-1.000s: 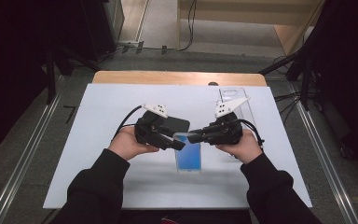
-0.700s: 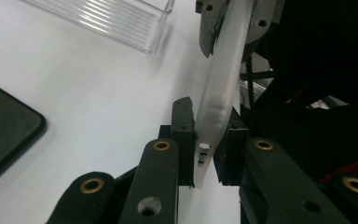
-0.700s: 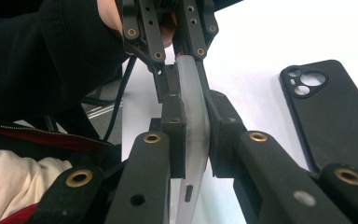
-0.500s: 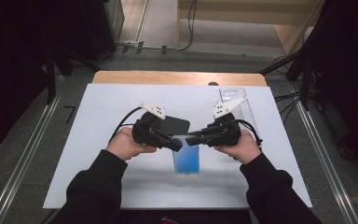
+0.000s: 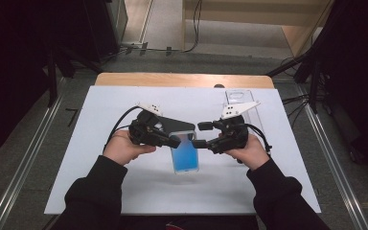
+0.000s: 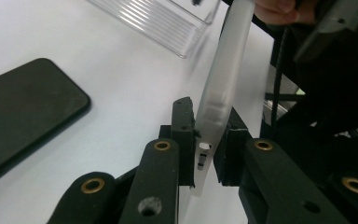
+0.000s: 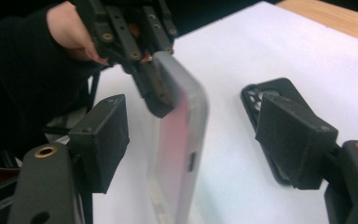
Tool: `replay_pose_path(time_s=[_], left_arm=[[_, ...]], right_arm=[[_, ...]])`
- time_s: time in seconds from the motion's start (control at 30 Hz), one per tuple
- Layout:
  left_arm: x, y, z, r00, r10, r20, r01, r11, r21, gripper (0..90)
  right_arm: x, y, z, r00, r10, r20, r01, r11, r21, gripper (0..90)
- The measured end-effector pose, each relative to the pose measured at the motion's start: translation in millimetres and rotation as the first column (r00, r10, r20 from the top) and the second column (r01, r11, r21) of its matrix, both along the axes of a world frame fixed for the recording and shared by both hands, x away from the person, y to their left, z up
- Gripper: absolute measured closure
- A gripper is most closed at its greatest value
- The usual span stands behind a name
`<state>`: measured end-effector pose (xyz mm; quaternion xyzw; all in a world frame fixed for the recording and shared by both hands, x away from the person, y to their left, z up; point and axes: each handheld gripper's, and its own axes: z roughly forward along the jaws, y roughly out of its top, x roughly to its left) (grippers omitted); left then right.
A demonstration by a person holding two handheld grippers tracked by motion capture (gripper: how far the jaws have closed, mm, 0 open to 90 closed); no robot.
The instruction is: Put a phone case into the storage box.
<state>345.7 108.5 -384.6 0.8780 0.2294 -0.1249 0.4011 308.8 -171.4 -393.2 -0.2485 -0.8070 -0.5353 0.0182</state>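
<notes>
From above, the person leans over the white table (image 5: 100, 110) with both hands drawn in close, and between them the translucent phone case (image 5: 185, 154) hangs above the sheet, looking pale blue from up here. The left gripper (image 5: 171, 142) has it by the upper left corner, while the right gripper (image 5: 199, 134) sits just beside the case's right edge with its 2 jaws spread, 1 above the other. A black phone (image 5: 172, 125) lies flat on the table behind the case, and a clear plastic box (image 5: 242, 103) stands farther back on the right. In the left gripper view, the 2 black jaws are closed on the thin edge of the case, near a small cut-out, and the case rises tilted away toward the clear box; the phone lies off to the left. In the right gripper view, the jaws stand wide apart with the case between them, touching neither pad that I can see, and the left gripper is pinching its far corner. The risk, I'd say, is that single narrow pinch: the case is soft and could bend or twist out of it if the right gripper closes off-center or pushes sideways, dropping it onto the table or knocking the phone.
</notes>
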Motion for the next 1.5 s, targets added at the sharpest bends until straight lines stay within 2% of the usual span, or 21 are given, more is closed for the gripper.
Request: replay_pose_path(time_s=[0.07,0.13,0.2,0.27,0.33,0.4,0.6,0.73,0.87,0.93,1.1,1.2,1.3,1.37,1.47,1.5], left_arm=[[0.8,1.7,1.4,0.9994,0.034,0.001,-0.034,0.9994,0.004,81.1],[1.7,3.6,3.0,0.9981,0.061,0.003,-0.061,0.9981,0.006,81.1],[2.3,5.1,4.2,0.9958,0.092,0.003,-0.092,0.9958,0.000,81.1],[3.2,7.1,5.9,0.9931,0.117,0.005,-0.117,0.9931,-0.001,81.1],[3.8,8.7,7.3,0.9905,0.137,0.005,-0.137,0.9906,0.000,81.1],[3.7,9.5,8.3,0.9873,0.159,0.004,-0.159,0.9873,0.004,81.1],[3.7,10.0,11.9,0.9730,0.231,0.006,-0.231,0.9725,0.031,81.0],[2.4,9.1,15.0,0.9585,0.284,0.018,-0.285,0.9574,0.046,81.0],[0.9,7.6,16.6,0.9498,0.312,0.029,-0.313,0.9482,0.055,81.0],[0.5,6.6,17.0,0.9443,0.328,0.026,-0.329,0.9421,0.065,81.0],[-0.6,3.8,17.5,0.9355,0.353,0.022,-0.353,0.9324,0.077,81.0],[-1.4,1.7,17.8,0.9263,0.377,0.011,-0.376,0.9230,0.080,81.0],[-2.8,0.0,18.5,0.9230,0.385,0.016,-0.385,0.9204,0.070,81.0],[-4.0,-0.9,19.1,0.9240,0.382,0.017,-0.382,0.9224,0.054,80.9],[-5.4,-3.2,19.4,0.9222,0.386,0.021,-0.387,0.9209,0.049,81.0],[-5.8,-3.9,19.5,0.9214,0.388,0.023,-0.389,0.9200,0.050,81.0]], right_arm=[[0.2,1.0,-2.7,0.9997,0.003,-0.022,-0.003,1.000,0.000,23.2],[-0.4,3.0,-5.5,0.9997,-0.009,-0.023,0.008,1.000,-0.017,19.1],[1.1,3.8,-8.6,0.9994,-0.030,-0.015,0.030,1.000,0.001,8.3],[2.3,3.8,-9.9,0.9956,-0.090,-0.024,0.091,0.996,0.018,0.0],[2.9,3.1,-9.5,0.9913,-0.129,-0.026,0.129,0.992,-0.003,0.0],[1.7,2.7,-8.5,0.9842,-0.177,-0.004,0.177,0.984,-0.036,0.0],[-1.3,4.1,-8.3,0.9730,-0.229,-0.031,0.228,0.973,-0.022,0.0],[-3.4,11.8,-11.3,0.9545,-0.297,-0.030,0.295,0.954,-0.058,0.0],[-7.5,19.9,-15.3,0.9417,-0.336,-0.016,0.334,0.940,-0.070,0.0],[-9.6,23.8,-16.6,0.9364,-0.351,-0.008,0.349,0.934,-0.068,0.0],[-13.7,32.4,-19.9,0.9233,-0.384,0.010,0.384,0.921,-0.068,0.0],[-15.7,38.7,-21.8,0.9197,-0.392,0.021,0.392,0.916,-0.086,0.0],[-17.8,45.2,-22.9,0.9136,-0.405,0.035,0.407,0.908,-0.101,0.0],[-18.3,48.7,-23.8,0.9084,-0.417,0.035,0.418,0.902,-0.108,0.0],[-19.2,53.9,-25.7,0.8915,-0.450,0.054,0.453,0.882,-0.131,0.0],[-19.3,54.7,-26.3,0.8892,-0.454,0.055,0.457,0.879,-0.133,0.0]])
